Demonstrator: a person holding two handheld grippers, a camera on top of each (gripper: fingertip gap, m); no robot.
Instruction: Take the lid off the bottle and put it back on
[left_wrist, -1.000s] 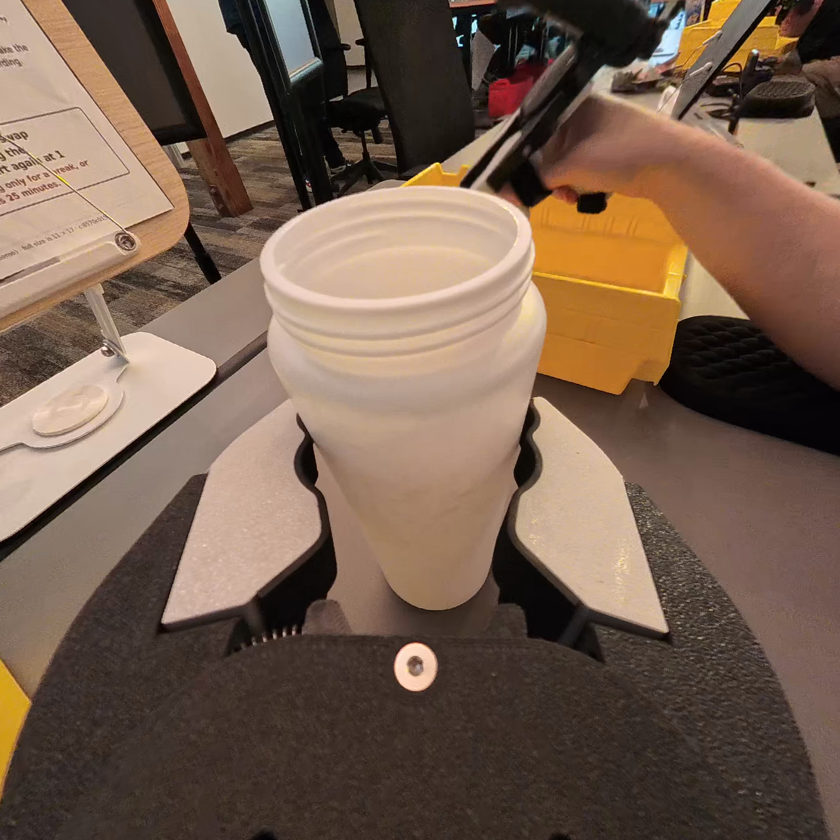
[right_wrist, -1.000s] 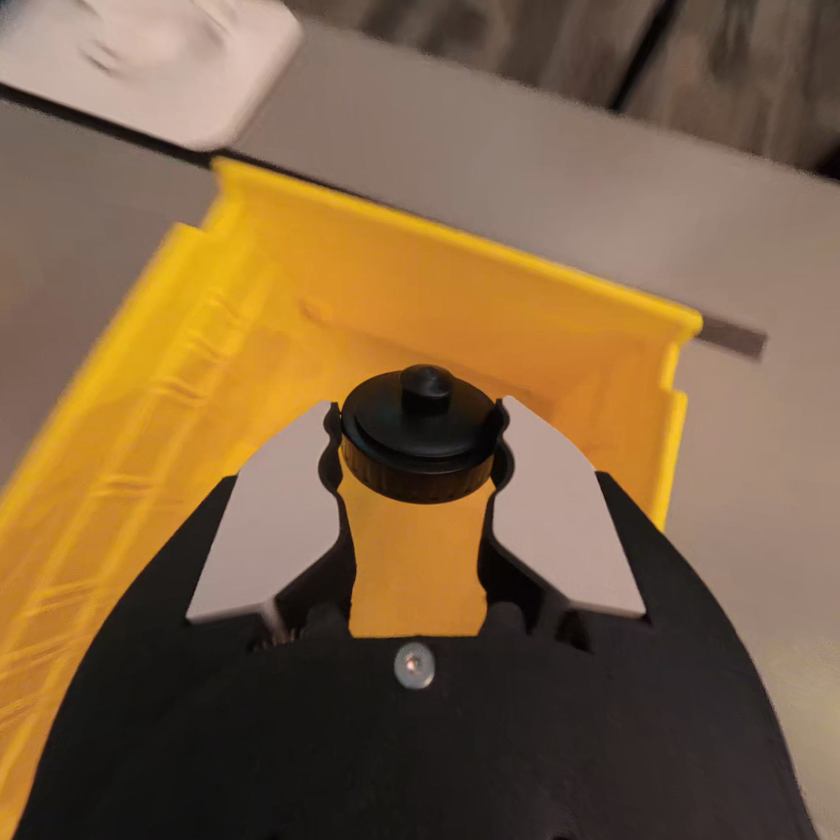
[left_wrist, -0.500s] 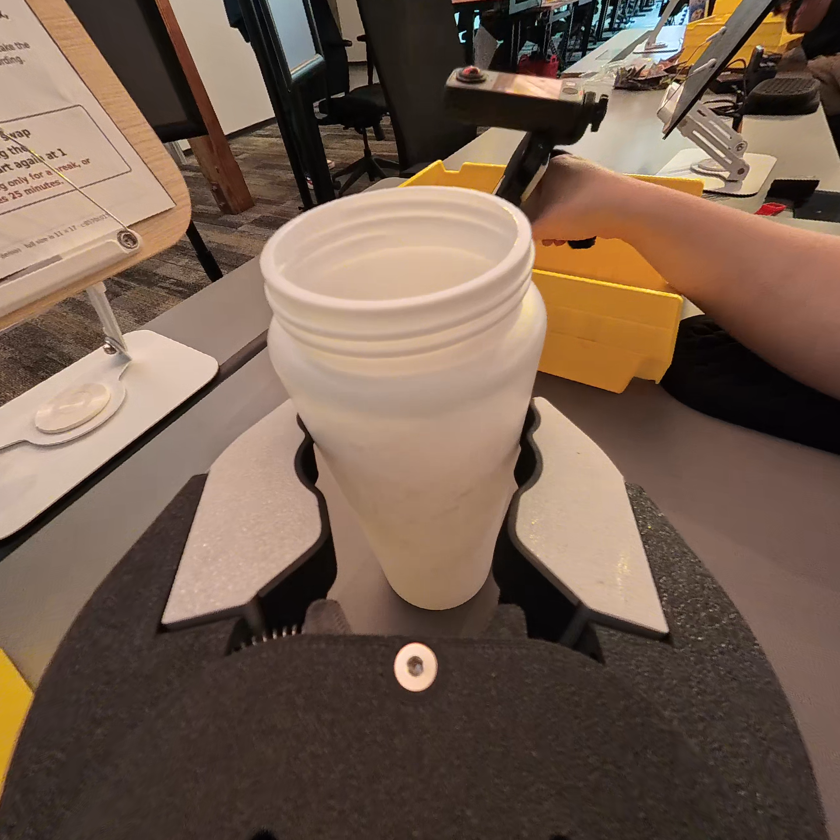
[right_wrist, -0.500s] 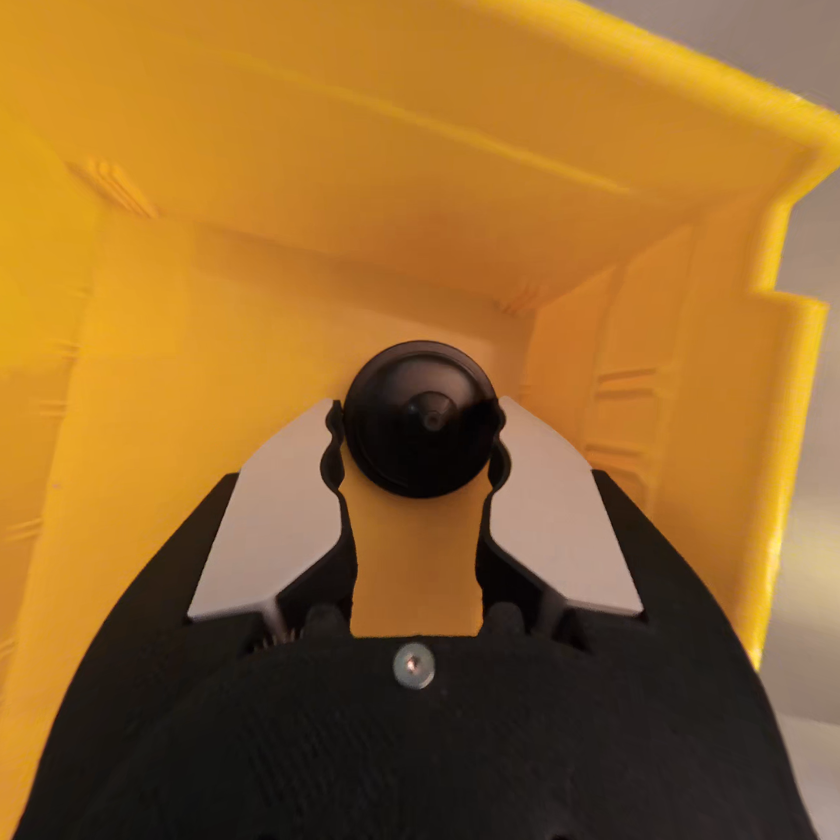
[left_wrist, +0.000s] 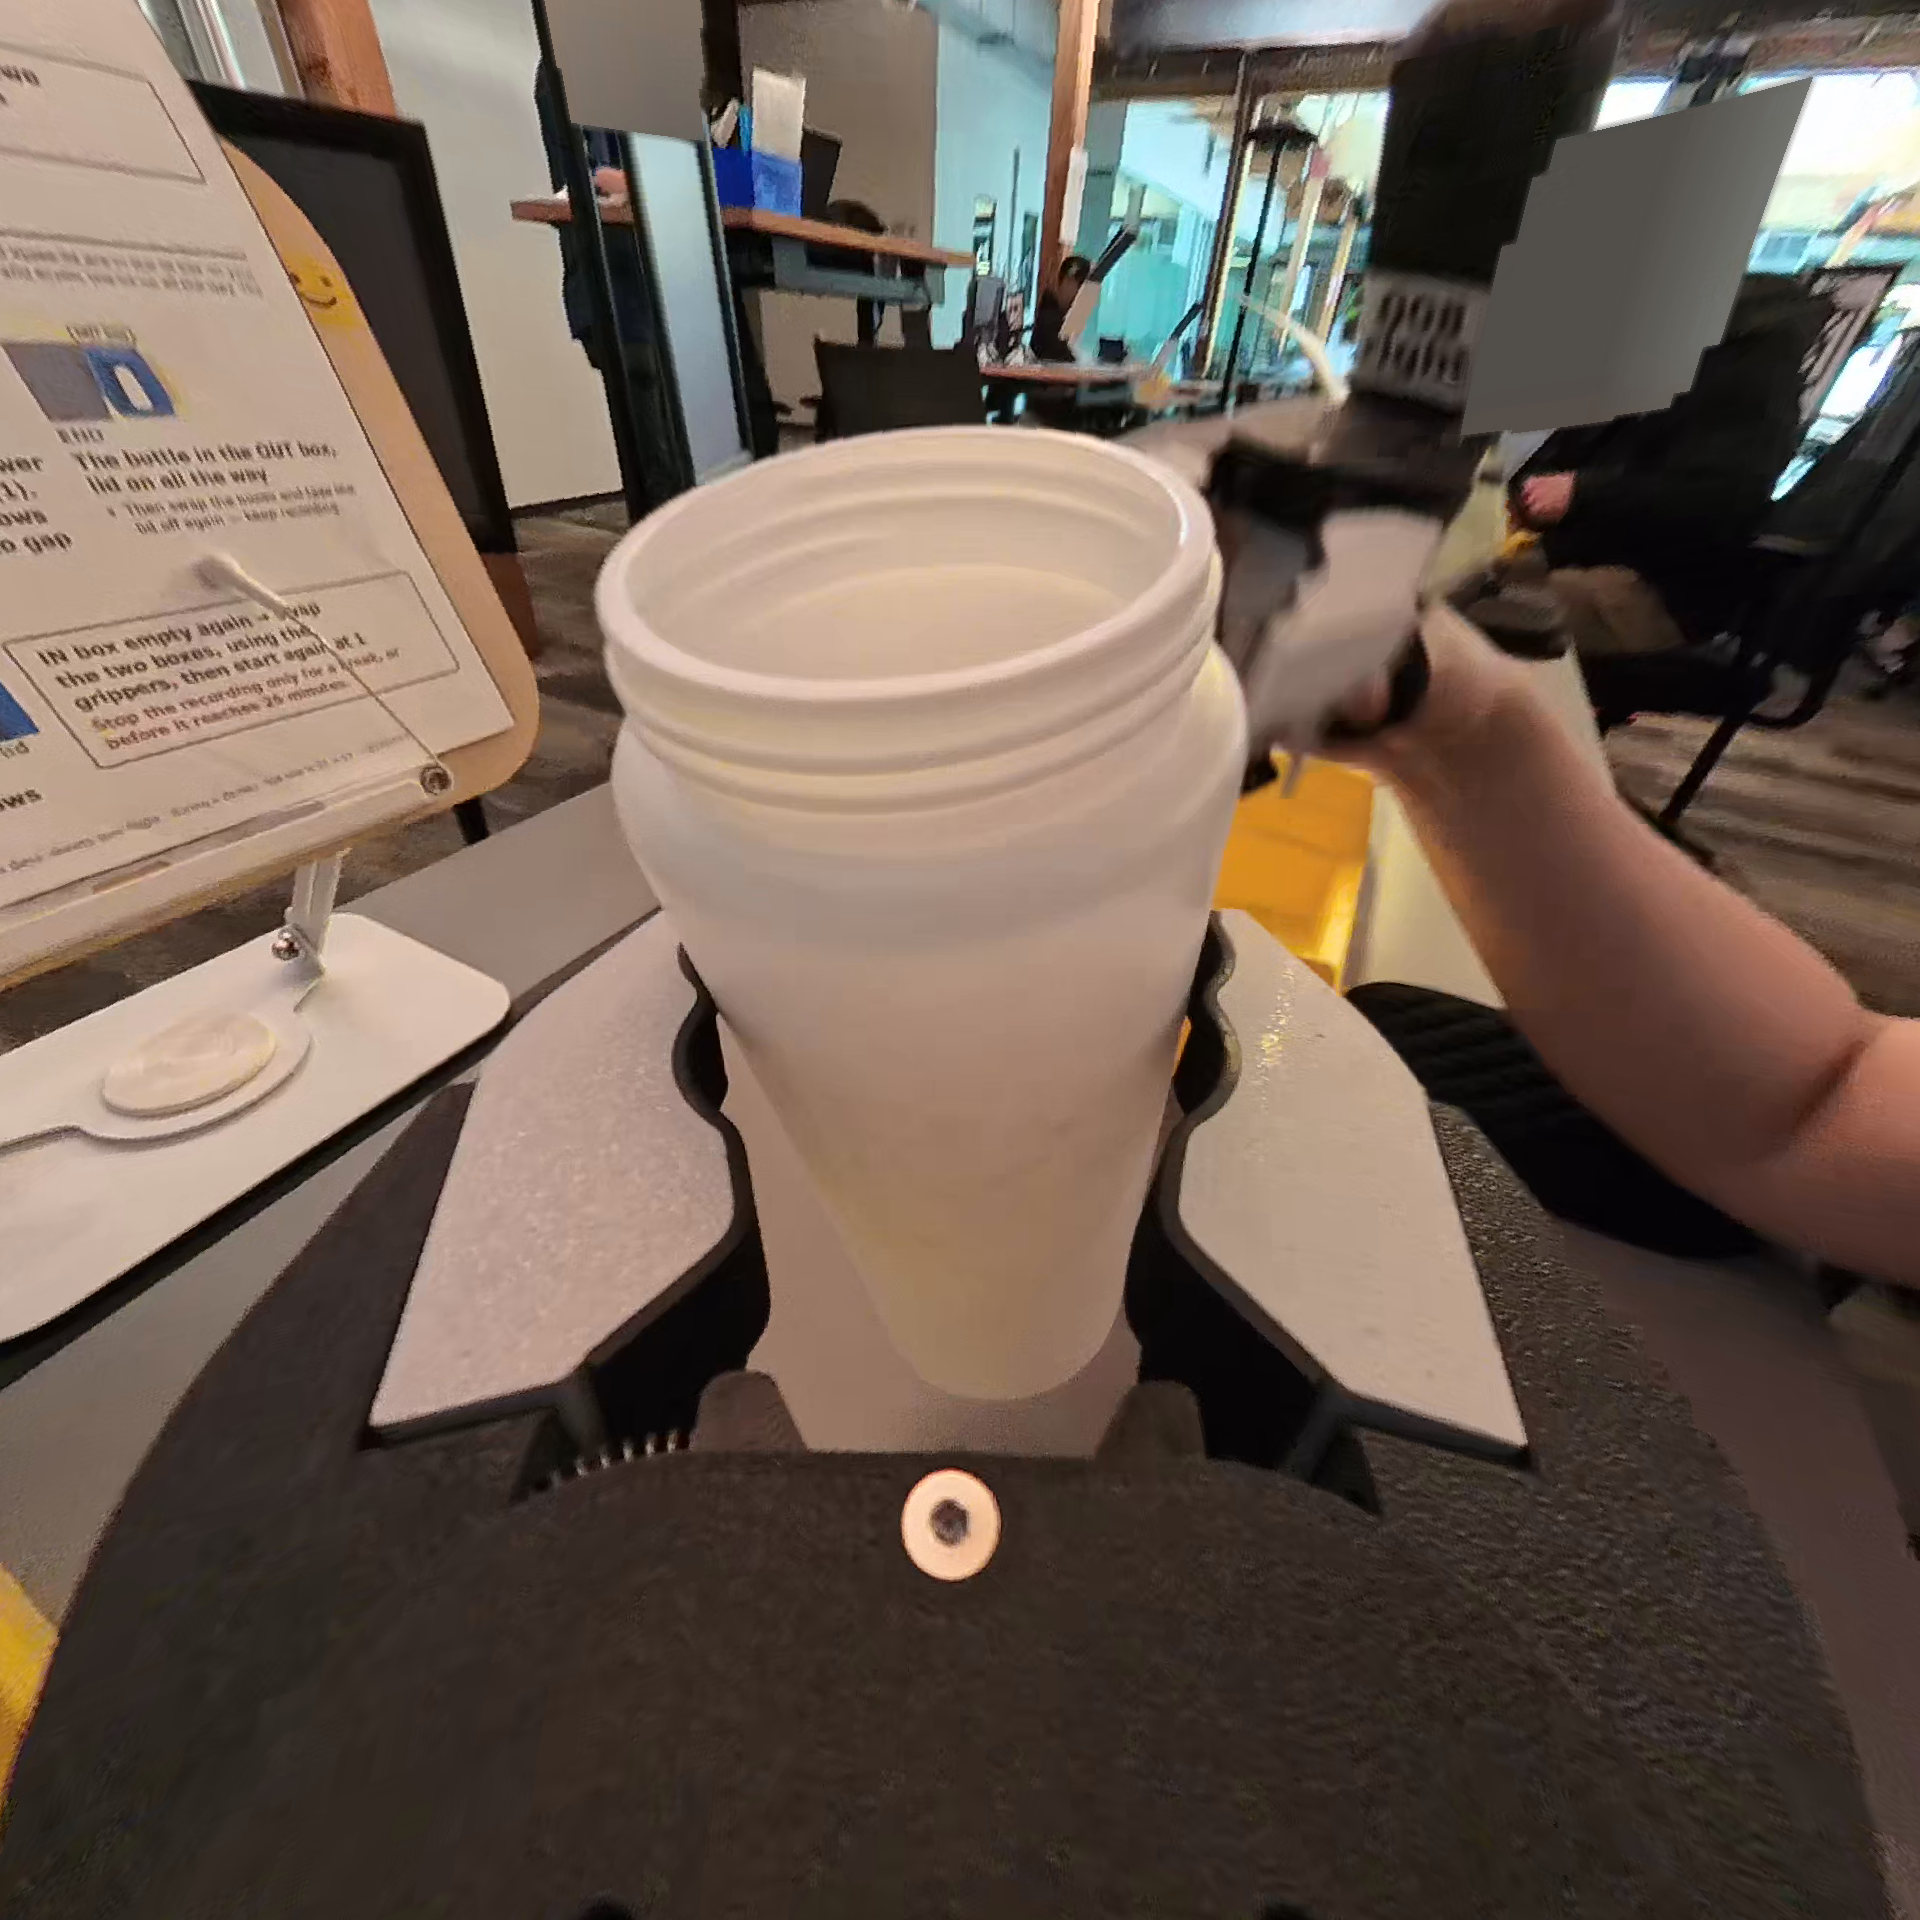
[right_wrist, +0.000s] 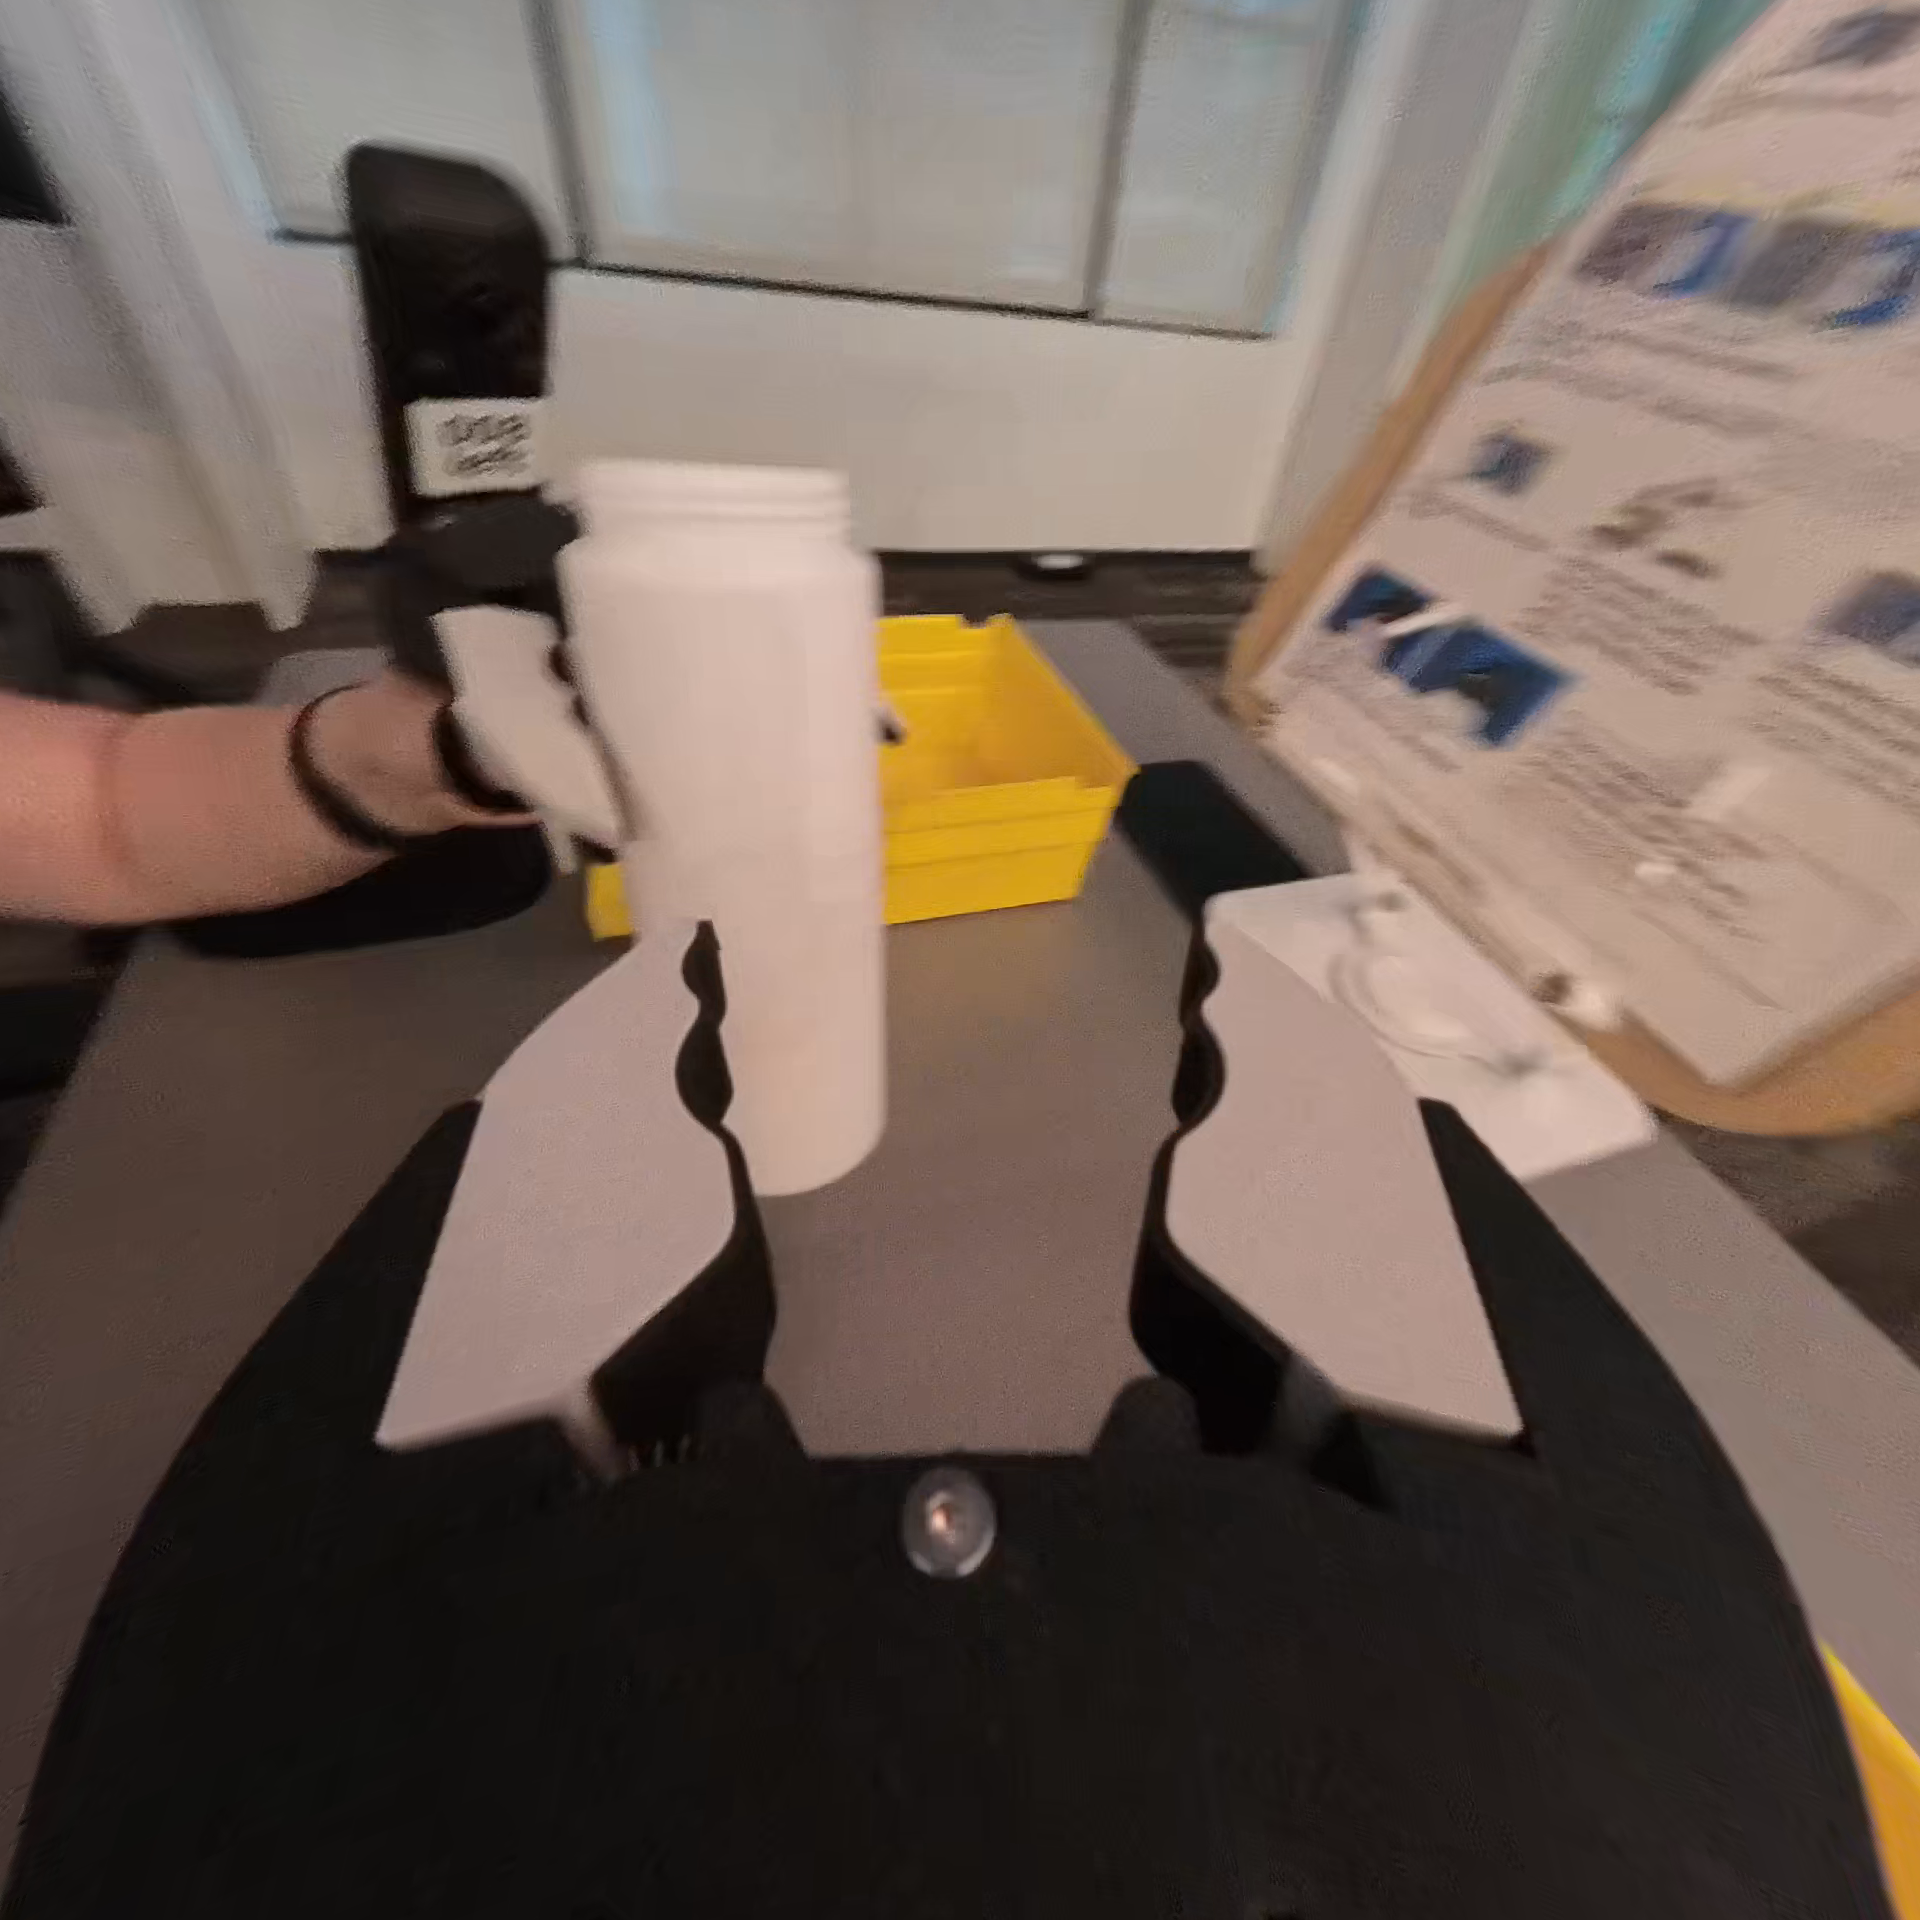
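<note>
I read the bottle (left_wrist: 914, 852) as plain white, the left hand-held gripper (left_wrist: 951, 1039) as textured black with pale grey fingers (left_wrist: 582, 1164), the bench (right_wrist: 997, 1091) as matt grey, and the bin (right_wrist: 987, 769) as solid yellow

Bright, even indoor light; wide-angle edge distortion; motion blur throughout right wrist view.

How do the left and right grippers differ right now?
The left gripper is shut on the white bottle; the right gripper is open, with nothing between its fingers. The left gripper is sharp in its view, holding the lidless bottle upright above the grey table; the right gripper's view is motion-blurred and looks toward that bottle from a distance. Both have the same black body and pale scalloped fingers.
</note>
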